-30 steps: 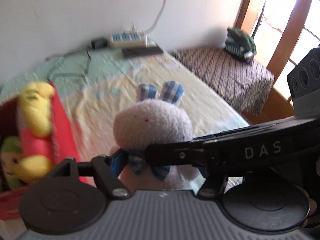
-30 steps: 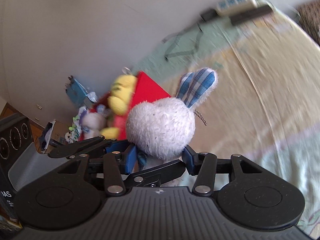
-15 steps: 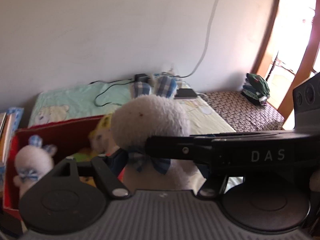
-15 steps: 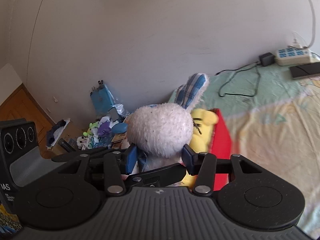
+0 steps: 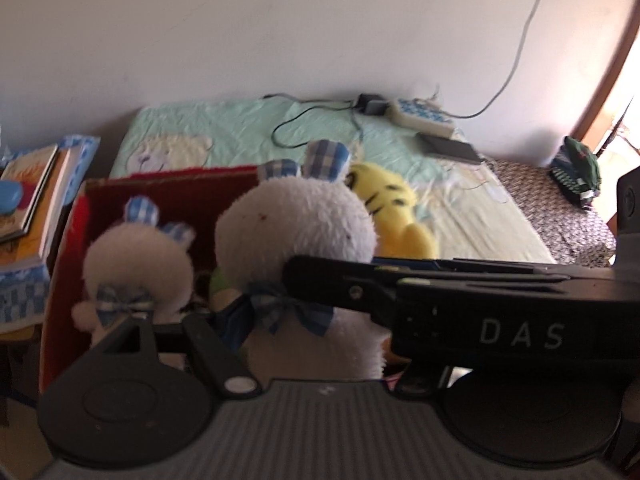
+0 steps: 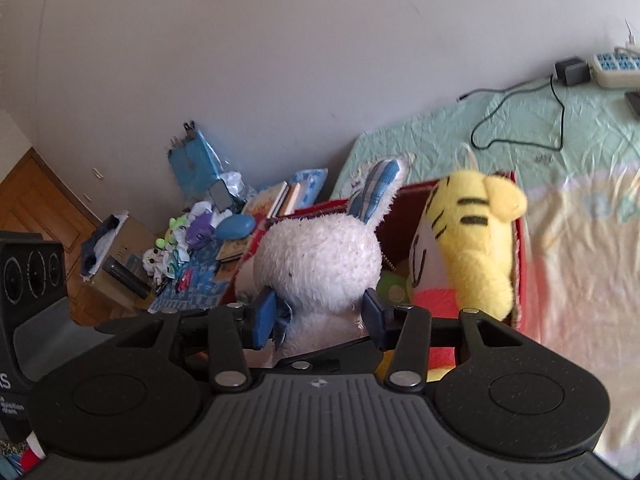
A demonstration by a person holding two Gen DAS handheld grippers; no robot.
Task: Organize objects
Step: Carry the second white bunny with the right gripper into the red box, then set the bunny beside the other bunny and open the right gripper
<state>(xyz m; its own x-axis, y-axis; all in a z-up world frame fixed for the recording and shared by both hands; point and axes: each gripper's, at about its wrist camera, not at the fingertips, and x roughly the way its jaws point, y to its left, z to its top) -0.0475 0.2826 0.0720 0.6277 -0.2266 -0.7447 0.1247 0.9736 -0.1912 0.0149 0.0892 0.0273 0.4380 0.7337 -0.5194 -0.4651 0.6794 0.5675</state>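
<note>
White plush rabbit (image 6: pixel 320 256) clamped at neck between right gripper (image 6: pixel 320 316) pads, jaws closing slightly, left gripper (image 5: pixel 304 320) also clamped on it, above red box (image 5: pixel 64 248).

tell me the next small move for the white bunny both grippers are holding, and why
Probably lower it into the red box. Both the left hand-held gripper and the right hand-held gripper clamp the white plush bunny at its neck, right over the box's open top. A second bunny and a yellow tiger plush already sit there, with a gap between them.
</note>
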